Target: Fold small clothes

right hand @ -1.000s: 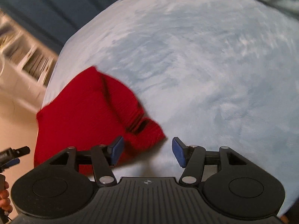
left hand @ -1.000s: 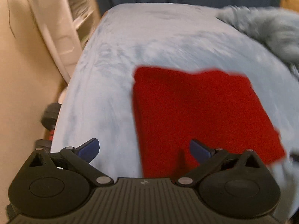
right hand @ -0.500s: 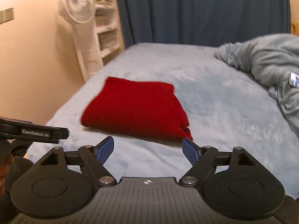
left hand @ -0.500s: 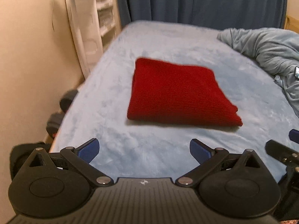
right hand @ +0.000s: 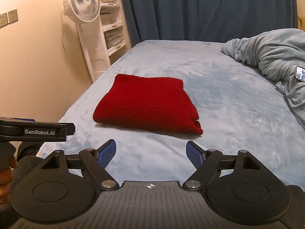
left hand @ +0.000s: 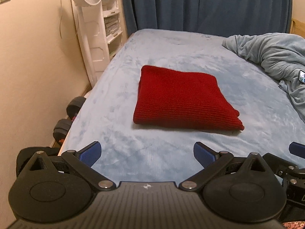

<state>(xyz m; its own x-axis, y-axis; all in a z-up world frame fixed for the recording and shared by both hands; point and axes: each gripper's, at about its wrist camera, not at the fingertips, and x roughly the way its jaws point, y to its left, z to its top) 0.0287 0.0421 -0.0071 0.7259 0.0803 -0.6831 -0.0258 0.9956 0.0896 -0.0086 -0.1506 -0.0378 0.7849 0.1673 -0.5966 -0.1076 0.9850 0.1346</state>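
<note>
The bed (left hand: 171,61), covered in a pale blue fleece sheet, fills most of both views. A dark blue curtain (left hand: 205,5) hangs behind its far end. A crumpled grey-blue blanket (right hand: 270,49) is heaped along the bed's right edge, with a phone (right hand: 300,73) lying on it. A white standing fan (right hand: 82,5) and a white shelf unit (right hand: 112,28) stand against the wall to the left. The red knitted garment (left hand: 183,99) lies folded into a flat, roughly square stack near the middle of the sheet, towards the left side, its folded layers showing at the near right corner. Dumbbells (left hand: 64,122) sit on the floor beside the bed. The left gripper (left hand: 146,151) hovers over the near edge of the bed, jaws wide apart and holding nothing. The right gripper (right hand: 151,152) is likewise spread wide and bare, well short of the garment.
</note>
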